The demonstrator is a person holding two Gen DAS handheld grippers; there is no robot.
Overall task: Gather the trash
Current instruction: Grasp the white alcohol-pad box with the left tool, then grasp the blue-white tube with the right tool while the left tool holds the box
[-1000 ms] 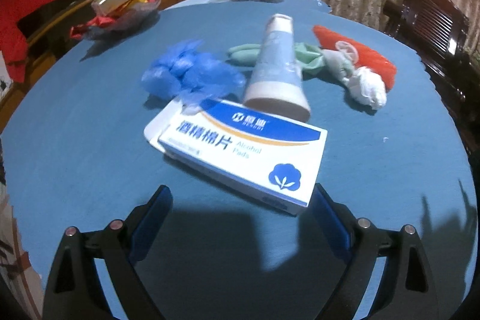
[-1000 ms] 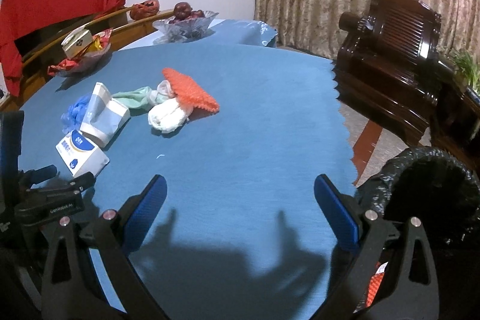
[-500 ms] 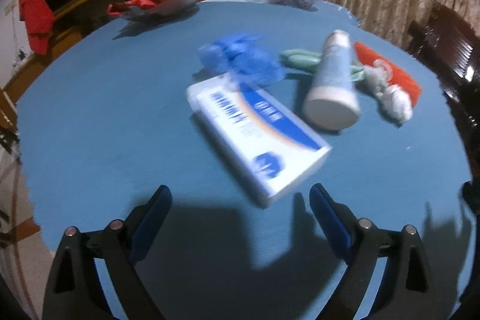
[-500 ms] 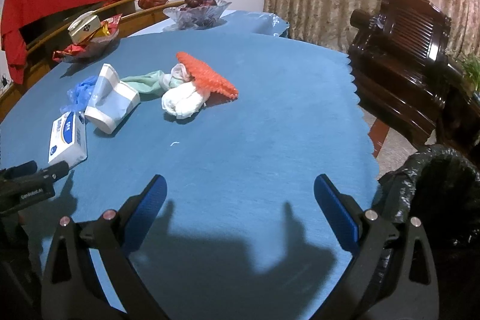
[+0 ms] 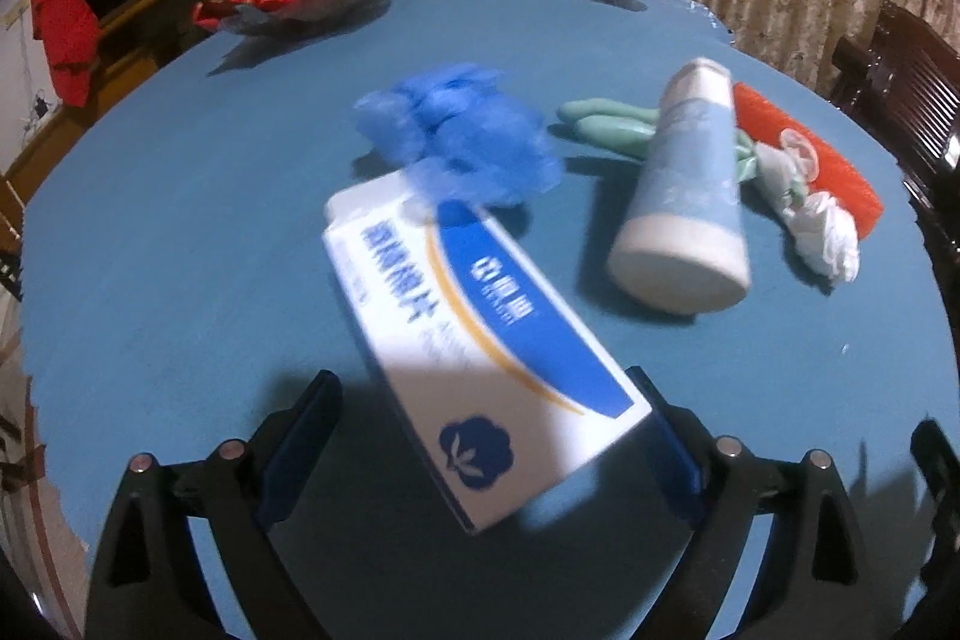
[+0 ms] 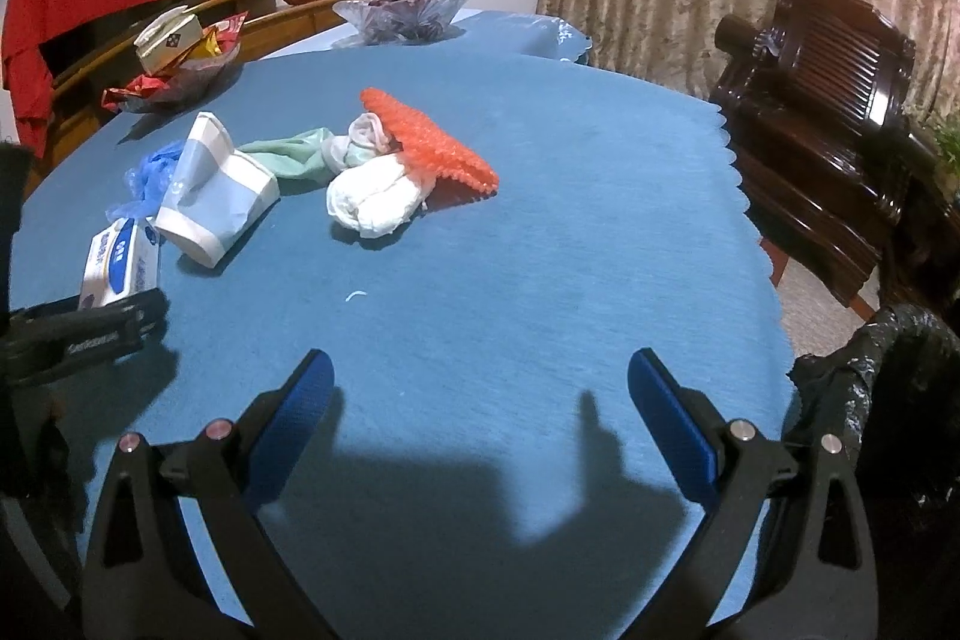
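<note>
Bare blue tablecloth (image 6: 540,250) lies open before the right gripper (image 6: 480,400). A white-and-blue cardboard box (image 5: 480,352) fills the left gripper's (image 5: 486,436) spread jaws; crumpled blue plastic (image 5: 462,142) and a toppled pale-blue paper cup (image 5: 684,196) crowd behind.

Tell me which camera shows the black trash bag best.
The right wrist view. The black trash bag stands past the table's right edge, beside the open right gripper, with part of its crinkled rim showing. The left wrist view faces the white box and shows no bag.
</note>
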